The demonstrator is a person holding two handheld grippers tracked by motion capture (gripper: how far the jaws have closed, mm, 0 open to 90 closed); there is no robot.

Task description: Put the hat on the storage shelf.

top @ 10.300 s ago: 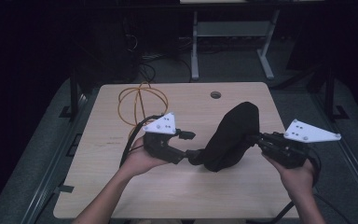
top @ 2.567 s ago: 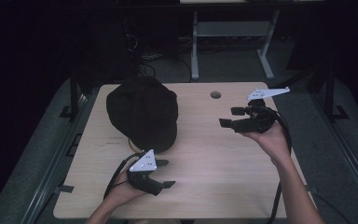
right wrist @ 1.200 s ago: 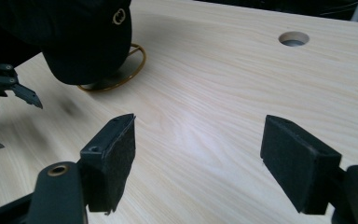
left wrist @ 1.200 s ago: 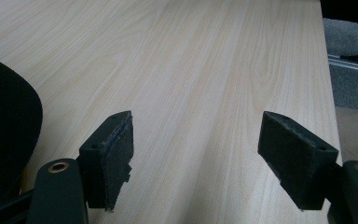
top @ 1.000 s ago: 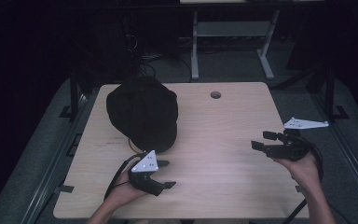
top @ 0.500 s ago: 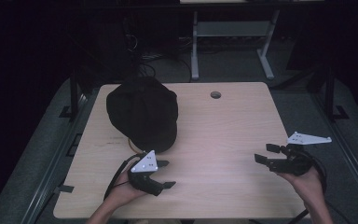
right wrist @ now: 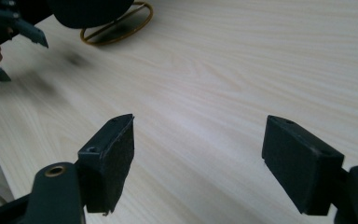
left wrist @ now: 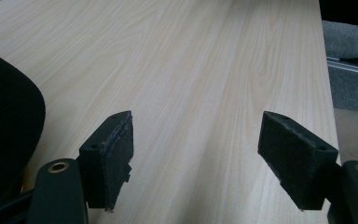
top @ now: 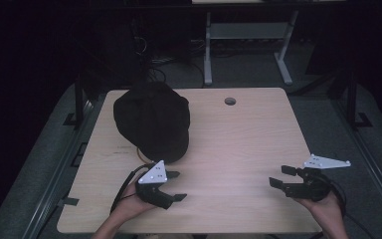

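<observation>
Both tongs, left [top: 175, 185] and right [top: 281, 176], gape with nothing between them; rest them low on the bench [top: 248, 134], clear of the hat [top: 151, 119] beyond the left tongs.

Pale wood-grain worktop [top: 238, 144], rectangular with rounded corners; grain runs along its length in both gripper views. Round grommet hole [top: 230, 101] near the far edge, right of centre. Faint dark smudge [top: 122, 149] on the surface toward the left side. Grey carpet floor [top: 323, 119] around the worktop. Beyond the far edge, a light grey metal frame [top: 246, 35] with two legs and splayed feet stands on the floor. Tangle of dark cables [top: 151, 55] on the floor to its left. Background otherwise very dark; details not legible.
</observation>
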